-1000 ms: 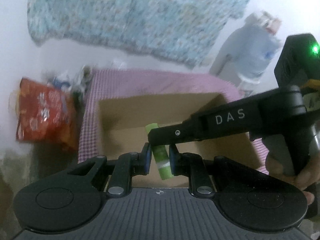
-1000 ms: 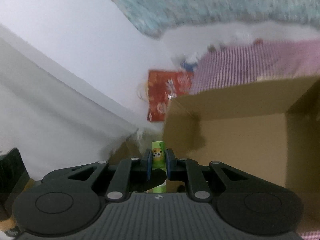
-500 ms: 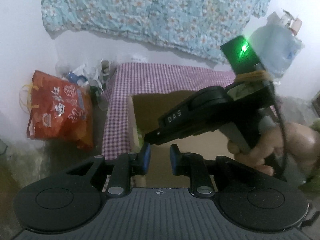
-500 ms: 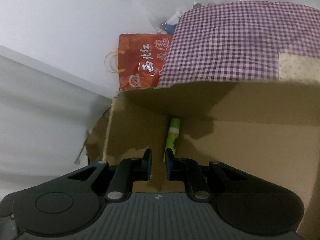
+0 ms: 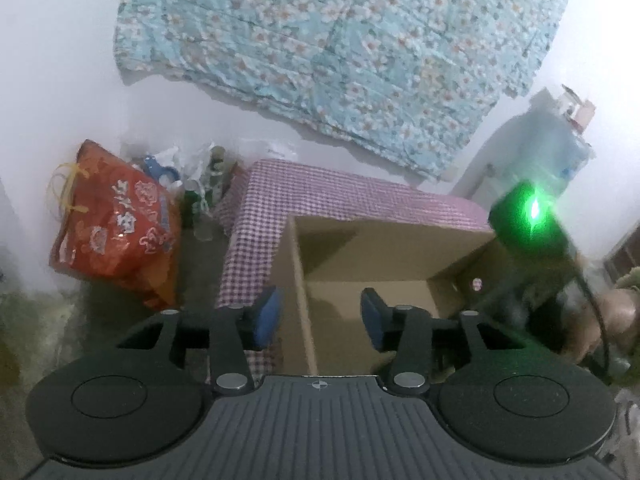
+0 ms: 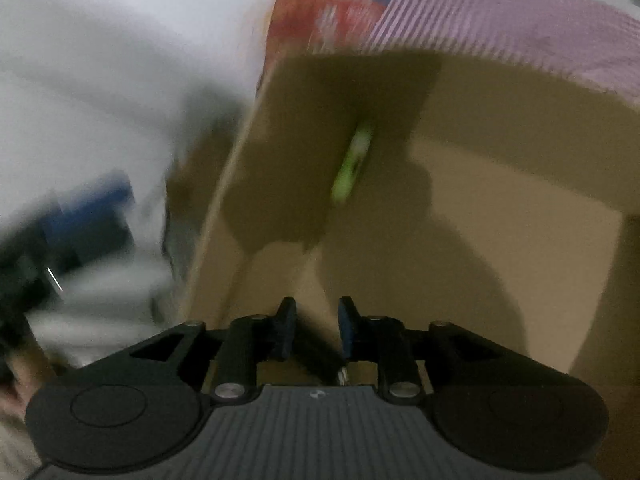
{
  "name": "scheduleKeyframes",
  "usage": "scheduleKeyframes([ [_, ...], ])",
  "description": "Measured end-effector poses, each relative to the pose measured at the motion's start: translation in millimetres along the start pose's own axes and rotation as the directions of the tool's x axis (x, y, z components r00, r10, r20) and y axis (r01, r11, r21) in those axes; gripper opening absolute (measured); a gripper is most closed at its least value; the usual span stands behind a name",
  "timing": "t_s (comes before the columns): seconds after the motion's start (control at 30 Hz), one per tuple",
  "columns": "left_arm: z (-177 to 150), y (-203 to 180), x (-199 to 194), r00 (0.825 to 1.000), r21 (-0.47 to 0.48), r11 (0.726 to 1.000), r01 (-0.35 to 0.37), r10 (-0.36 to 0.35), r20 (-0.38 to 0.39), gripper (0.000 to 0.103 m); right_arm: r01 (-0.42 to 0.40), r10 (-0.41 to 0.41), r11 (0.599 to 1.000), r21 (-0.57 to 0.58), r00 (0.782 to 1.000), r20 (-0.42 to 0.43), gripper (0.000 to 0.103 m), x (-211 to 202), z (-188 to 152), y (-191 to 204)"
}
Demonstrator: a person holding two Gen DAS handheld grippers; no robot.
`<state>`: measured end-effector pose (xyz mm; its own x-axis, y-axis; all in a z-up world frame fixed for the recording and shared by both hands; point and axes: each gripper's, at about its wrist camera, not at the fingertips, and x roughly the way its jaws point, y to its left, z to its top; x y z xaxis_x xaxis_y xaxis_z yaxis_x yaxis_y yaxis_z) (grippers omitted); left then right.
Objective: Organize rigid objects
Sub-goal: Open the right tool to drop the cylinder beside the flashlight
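Note:
An open cardboard box [image 5: 360, 268] stands in front of a purple checked cloth. In the right wrist view a green tube [image 6: 354, 160] lies on the floor of the box [image 6: 500, 200] near its left wall, blurred. My right gripper [image 6: 316, 328] hangs over the box, pointing steeply down; its jaws are opening and nothing is between them. My left gripper [image 5: 320, 316] sits over the box's near left corner, its jaws opening wide and empty. The right tool's body [image 5: 528, 224], with a green light, shows at the right of the left wrist view. The tube is hidden there.
A red printed bag [image 5: 116, 228] and several bottles [image 5: 208, 196] stand on the floor left of the checked cloth [image 5: 320, 192]. A flowered blue sheet [image 5: 340, 48] hangs on the white wall. A large water bottle [image 5: 560, 152] stands at the right. A hand [image 5: 616, 316] holds the right tool.
A second ago a green tube sat between the pads in both wrist views; it now lies in the box. Both sets of jaws have parted, the left much wider. The right gripper has dipped toward the box.

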<state>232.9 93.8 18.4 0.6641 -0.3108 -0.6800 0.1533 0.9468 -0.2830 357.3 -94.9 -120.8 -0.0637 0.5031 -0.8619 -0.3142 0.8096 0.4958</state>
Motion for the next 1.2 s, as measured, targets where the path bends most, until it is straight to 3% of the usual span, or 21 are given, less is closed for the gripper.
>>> scheduleKeyframes([
  [0.13,-6,9,-1,1.000,-0.020,1.000,-0.023,0.023,-0.008,0.056,0.053,-0.075,0.987,-0.148,0.987,-0.143,0.026,33,-4,21],
  [0.27,-11,17,-1,0.999,-0.031,0.998,-0.050,0.049,-0.009,0.060,0.064,-0.120,0.964,-0.257,0.971,-0.208,0.026,54,-8,41],
  [0.43,-14,26,-3,0.998,-0.049,0.997,-0.055,0.055,-0.006,0.061,0.091,-0.167,0.950,-0.299,0.956,-0.241,0.029,75,-2,46],
  [0.57,-16,31,-4,0.998,-0.055,0.997,-0.057,0.057,-0.001,0.062,0.124,-0.193,0.940,-0.317,0.961,-0.197,0.024,70,-4,47],
  [0.67,-19,33,-4,0.999,-0.061,0.997,-0.051,0.050,-0.004,0.062,0.152,-0.195,0.956,-0.252,0.968,-0.157,0.023,59,-2,35],
  [0.8,-24,35,-5,0.999,-0.069,0.997,-0.048,0.047,-0.010,0.062,0.181,-0.187,0.981,-0.070,0.980,-0.075,0.023,39,8,2],
  [0.93,-26,36,-6,0.999,-0.078,0.996,-0.050,0.049,-0.019,0.062,0.142,-0.145,0.982,0.122,0.989,0.014,0.023,26,25,-24],
  [1.03,-26,35,-11,0.999,-0.083,0.995,-0.051,0.050,-0.017,0.062,0.054,-0.066,0.974,0.218,0.997,0.045,0.025,27,34,-32],
  [1.2,-26,29,-23,0.999,-0.084,0.995,-0.045,0.046,0.004,0.067,0.056,-0.071,0.974,0.219,0.996,0.061,0.030,11,24,-26],
])
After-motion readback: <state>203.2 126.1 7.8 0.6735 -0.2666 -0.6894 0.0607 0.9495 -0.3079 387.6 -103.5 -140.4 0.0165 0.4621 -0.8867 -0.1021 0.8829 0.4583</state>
